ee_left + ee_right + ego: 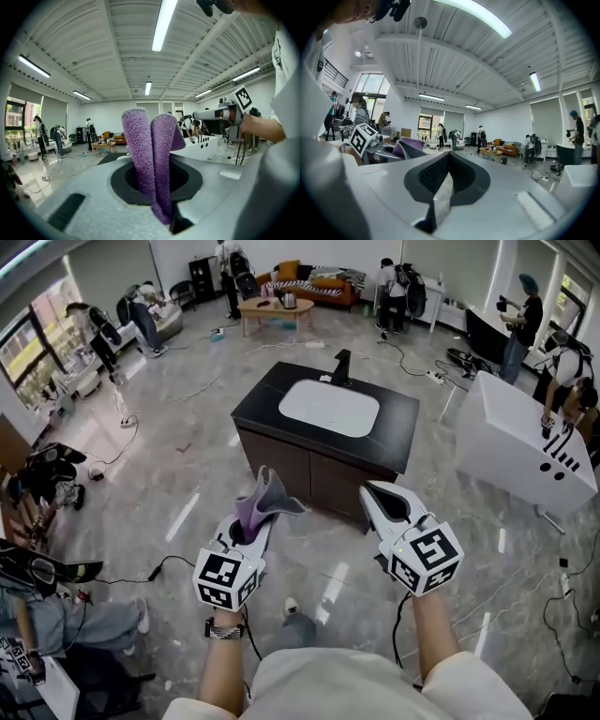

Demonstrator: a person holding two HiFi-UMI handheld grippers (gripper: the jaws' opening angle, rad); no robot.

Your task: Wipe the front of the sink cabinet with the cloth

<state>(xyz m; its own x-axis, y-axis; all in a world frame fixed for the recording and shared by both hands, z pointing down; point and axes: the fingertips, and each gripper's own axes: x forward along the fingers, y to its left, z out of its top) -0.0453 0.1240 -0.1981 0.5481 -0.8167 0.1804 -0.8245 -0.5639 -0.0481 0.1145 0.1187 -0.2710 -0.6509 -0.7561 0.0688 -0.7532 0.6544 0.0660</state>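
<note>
Two tongs held up, well apart from the work. Left tongs [251,521] clenched on the purple cloth [267,491]; right tongs [375,491] closed, empty. Sink cabinet [305,472] stands ahead on the floor [187,512]. I should step close, press the cloth flat, and wipe its front from top edge down.

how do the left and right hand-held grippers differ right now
The left hand-held gripper is shut on the purple cloth, which sticks up past its jaws. The right hand-held gripper is shut with nothing between its jaws. In the head view the right one sits slightly higher in the picture than the left. Both carry a marker cube and hang short of the sink cabinet, not touching it.
</note>
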